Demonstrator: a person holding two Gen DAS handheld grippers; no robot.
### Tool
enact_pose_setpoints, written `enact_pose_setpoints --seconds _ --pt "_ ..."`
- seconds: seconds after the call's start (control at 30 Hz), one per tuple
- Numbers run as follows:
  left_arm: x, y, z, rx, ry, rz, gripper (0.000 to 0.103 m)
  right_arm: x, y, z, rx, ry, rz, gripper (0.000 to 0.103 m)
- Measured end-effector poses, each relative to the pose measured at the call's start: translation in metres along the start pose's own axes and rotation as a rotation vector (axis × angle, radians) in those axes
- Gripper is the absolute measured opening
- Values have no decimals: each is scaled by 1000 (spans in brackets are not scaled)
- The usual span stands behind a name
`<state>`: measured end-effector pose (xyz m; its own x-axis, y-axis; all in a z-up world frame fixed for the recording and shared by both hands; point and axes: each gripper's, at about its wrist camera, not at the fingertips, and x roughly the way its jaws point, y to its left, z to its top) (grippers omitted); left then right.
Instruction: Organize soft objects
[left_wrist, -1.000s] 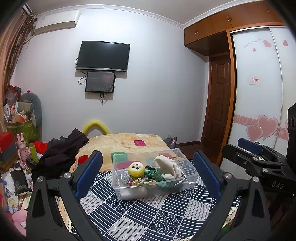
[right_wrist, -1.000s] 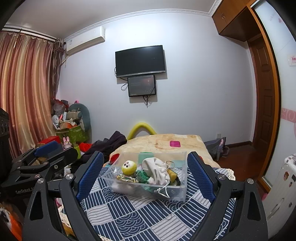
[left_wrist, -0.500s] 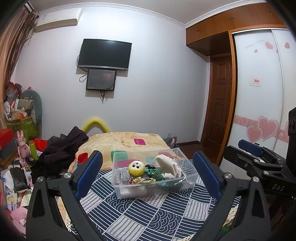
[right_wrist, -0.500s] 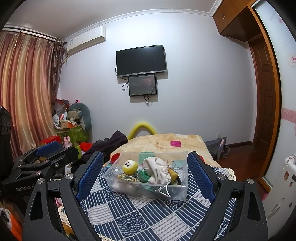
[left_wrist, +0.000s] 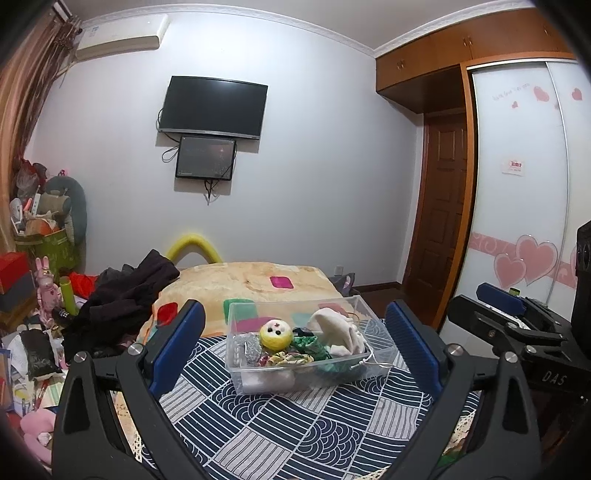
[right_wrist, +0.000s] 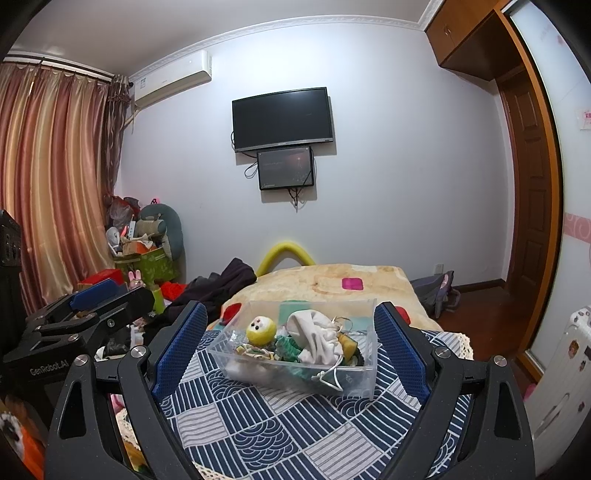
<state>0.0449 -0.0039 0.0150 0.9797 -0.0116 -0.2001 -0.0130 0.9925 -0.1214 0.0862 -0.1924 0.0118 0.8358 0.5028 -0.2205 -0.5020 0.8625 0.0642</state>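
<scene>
Left gripper (left_wrist: 295, 347) and right gripper (right_wrist: 290, 345) both hover spread wide and empty. Ahead, mid-cloth (left_wrist: 295, 435), sits the bin (right_wrist: 354, 380) holding a yellow ball (left_wrist: 276, 334), white pouch (right_wrist: 317, 338) and green scraps. Items underneath are hard to make out.

Bin on table, bed behind.
Box (left_wrist: 295, 345) is sitting on the tablecloth (left_wrist: 288, 432), holding a ball (left_wrist: 275, 335) left of a pouch (left_wrist: 338, 330); bed (left_wrist: 255, 282) is lying behind, clothes (left_wrist: 125, 299) piling at left.
</scene>
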Motion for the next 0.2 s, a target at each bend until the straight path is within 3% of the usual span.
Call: enact_pose_setpoints --seconds 0.2 --pt "-1 -1 0 0 1 3 99 0 1 -1 -2 5 5 91"
